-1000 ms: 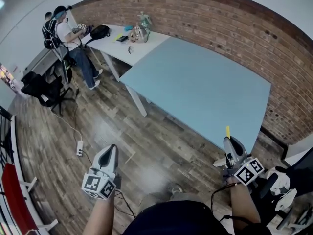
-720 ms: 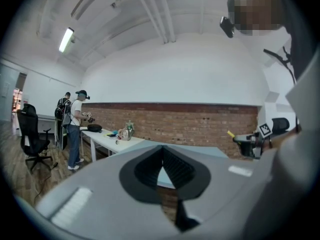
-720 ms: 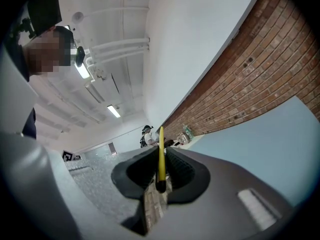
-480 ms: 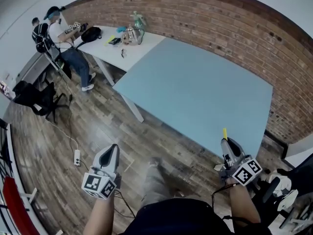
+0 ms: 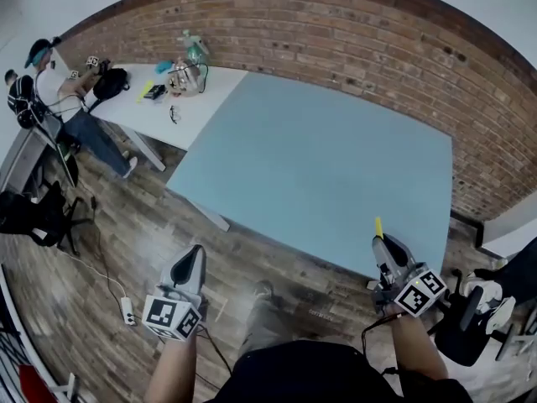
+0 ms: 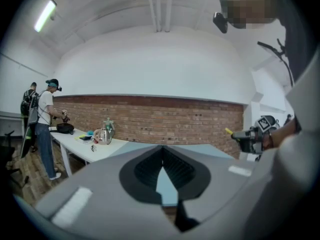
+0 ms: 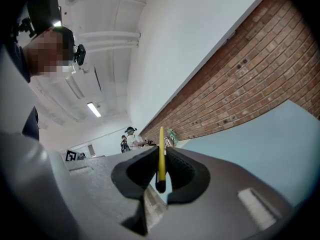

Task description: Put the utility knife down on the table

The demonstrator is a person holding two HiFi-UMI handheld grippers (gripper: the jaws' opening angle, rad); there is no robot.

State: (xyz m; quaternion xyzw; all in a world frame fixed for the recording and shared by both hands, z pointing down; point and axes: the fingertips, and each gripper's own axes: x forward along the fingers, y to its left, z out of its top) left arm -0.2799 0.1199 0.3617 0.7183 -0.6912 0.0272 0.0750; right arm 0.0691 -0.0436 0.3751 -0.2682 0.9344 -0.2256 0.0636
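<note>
Right claw (image 5: 380,242): you're pinching the utility knife (image 5: 377,226). In the right claw view the yellow knife (image 7: 161,156) stands upright between the ribbed pads of the claw (image 7: 161,151), which press on it from both sides. Its yellow end sticks out past the tips.

Where the knife is: lower right of the head view, at the near edge of the blue worktop (image 5: 336,166). It's held in the claw, not lying on the surface. The left claw view catches it from the side at mid right: right claw (image 6: 246,136) with the yellow tip (image 6: 228,131) poking out toward the blue worktop (image 6: 210,150).

Left claw (image 5: 195,255): lower left of the head view, over the wood floor (image 5: 126,242), well apart from the worktop edge. In its own view the claw (image 6: 162,149) has its tips pressed together, nothing between them; the worktop shows through the gap behind the tips.

Rest of the scene:
- The blue worktop is bare and runs back to the brick wall (image 5: 336,40); the same worktop fills the right side of the right claw view (image 7: 260,144).
- A white worktop (image 5: 205,99) butts against it in the upper left, with a kettle-like item (image 5: 185,78), a dark bag (image 5: 109,81) and small clutter I can't identify.
- A person (image 5: 50,82) stands at the far end of the white worktop, also visible at the left edge (image 6: 46,119).
- A power strip (image 5: 127,311) lies on the floor, lower left.
- A chair (image 5: 470,317) sits at the lower right, just beside your right arm.
</note>
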